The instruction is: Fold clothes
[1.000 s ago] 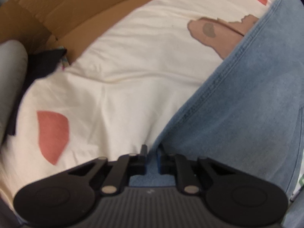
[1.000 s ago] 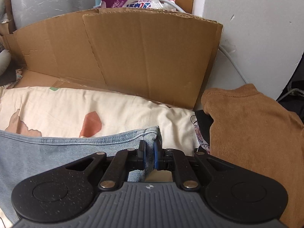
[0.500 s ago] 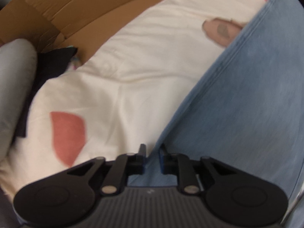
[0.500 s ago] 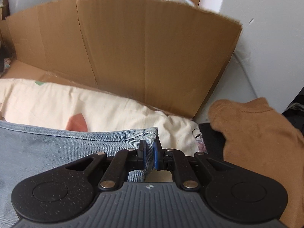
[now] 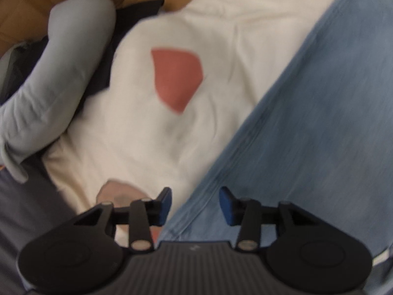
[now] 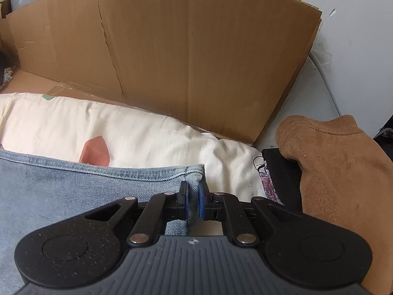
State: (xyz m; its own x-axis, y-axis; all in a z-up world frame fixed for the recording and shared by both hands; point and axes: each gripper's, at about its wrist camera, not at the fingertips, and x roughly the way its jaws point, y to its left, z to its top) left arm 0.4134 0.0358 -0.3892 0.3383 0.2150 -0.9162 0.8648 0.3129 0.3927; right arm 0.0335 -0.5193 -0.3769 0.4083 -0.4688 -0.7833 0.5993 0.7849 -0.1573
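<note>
Light blue jeans (image 5: 319, 113) lie on a cream sheet with red patches (image 5: 172, 113). In the left wrist view my left gripper (image 5: 195, 206) hovers over the jeans' seamed edge with its jaws opening; the denim lies under the gap and the blue pads (image 5: 227, 207) do not press on it. In the right wrist view the jeans (image 6: 73, 191) stretch leftward, and my right gripper (image 6: 194, 201) is shut on their corner at the hem.
A tall cardboard wall (image 6: 196, 56) stands behind the sheet (image 6: 137, 137). A brown garment (image 6: 339, 167) lies at the right over a dark cloth (image 6: 282, 172). In the left wrist view a pale grey garment (image 5: 59, 78) and dark clothes (image 5: 122, 36) lie at the left.
The left gripper let go of the jeans' edge, its jaws parting, and swung so more of the sheet and grey garment show. The right gripper sank a little, still holding the corner.
</note>
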